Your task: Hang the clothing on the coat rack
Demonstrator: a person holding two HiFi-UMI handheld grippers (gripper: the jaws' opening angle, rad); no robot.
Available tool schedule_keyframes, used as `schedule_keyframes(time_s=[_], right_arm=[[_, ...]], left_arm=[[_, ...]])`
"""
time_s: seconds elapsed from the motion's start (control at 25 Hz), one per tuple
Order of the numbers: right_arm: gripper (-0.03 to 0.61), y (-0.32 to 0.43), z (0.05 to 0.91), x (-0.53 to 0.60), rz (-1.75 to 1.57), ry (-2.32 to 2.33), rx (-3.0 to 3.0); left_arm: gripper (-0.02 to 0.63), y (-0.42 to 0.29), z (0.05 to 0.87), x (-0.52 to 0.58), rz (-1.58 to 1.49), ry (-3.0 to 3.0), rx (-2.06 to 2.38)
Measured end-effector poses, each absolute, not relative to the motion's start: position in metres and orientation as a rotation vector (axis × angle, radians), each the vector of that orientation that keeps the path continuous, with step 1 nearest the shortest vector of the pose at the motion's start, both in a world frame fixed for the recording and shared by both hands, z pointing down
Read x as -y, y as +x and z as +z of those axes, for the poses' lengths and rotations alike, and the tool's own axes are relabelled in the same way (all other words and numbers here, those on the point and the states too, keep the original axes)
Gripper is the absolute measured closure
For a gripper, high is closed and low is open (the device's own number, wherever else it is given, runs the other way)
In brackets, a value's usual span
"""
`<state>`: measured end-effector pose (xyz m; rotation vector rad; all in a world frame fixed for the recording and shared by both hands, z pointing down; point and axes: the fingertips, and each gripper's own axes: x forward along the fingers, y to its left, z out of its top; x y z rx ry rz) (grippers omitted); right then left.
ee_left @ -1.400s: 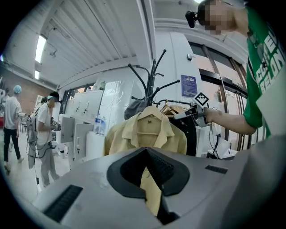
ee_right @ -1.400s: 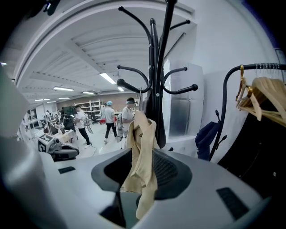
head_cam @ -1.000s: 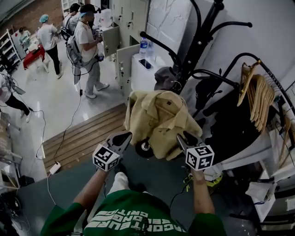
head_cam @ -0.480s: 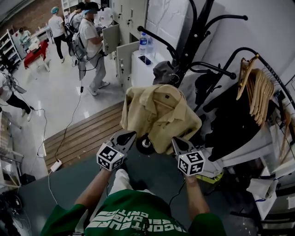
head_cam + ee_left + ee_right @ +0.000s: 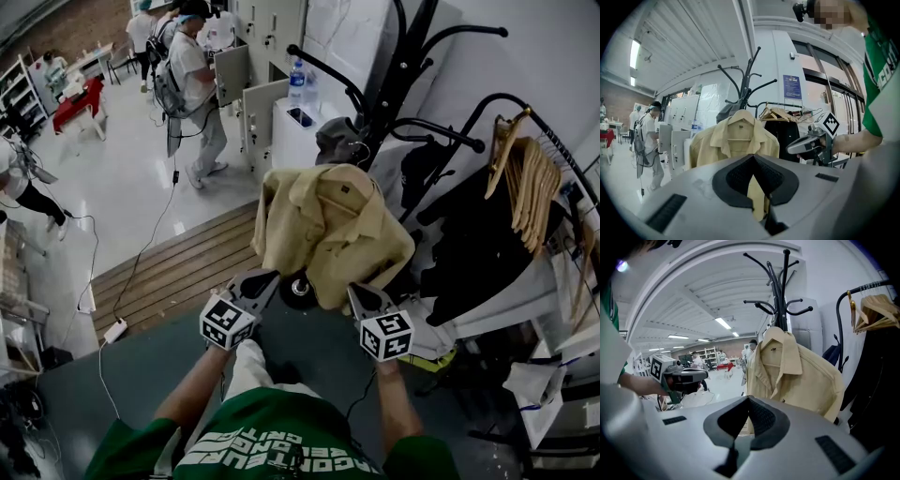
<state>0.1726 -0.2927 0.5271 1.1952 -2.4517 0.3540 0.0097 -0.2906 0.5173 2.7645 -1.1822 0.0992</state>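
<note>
A tan collared shirt hangs by its neck from a hook of the black coat rack. It hangs open-fronted in the left gripper view and in the right gripper view. My left gripper is below the shirt's left hem, its jaws shut and empty. My right gripper is just under the right hem, its jaws shut with nothing between them. Neither gripper touches the shirt.
A grey cap sits on the rack behind the shirt. To the right stands a garment rail with wooden hangers and dark clothes. A white cabinet with a water bottle is behind. People stand at the far left.
My right gripper has gone from open at the shirt's hem to shut, and has drawn back a little toward me. The shirt stays on the hook.
</note>
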Motion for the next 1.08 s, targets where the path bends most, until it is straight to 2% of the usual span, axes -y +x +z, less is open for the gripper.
schedule_keyframes(time_s=[1.08], right_arm=[[0.571, 0.188, 0.536, 0.290, 0.399, 1.197, 2.456]], left_arm=[[0.609, 0.031, 0.523, 0.283, 0.132, 2.770, 1.148]])
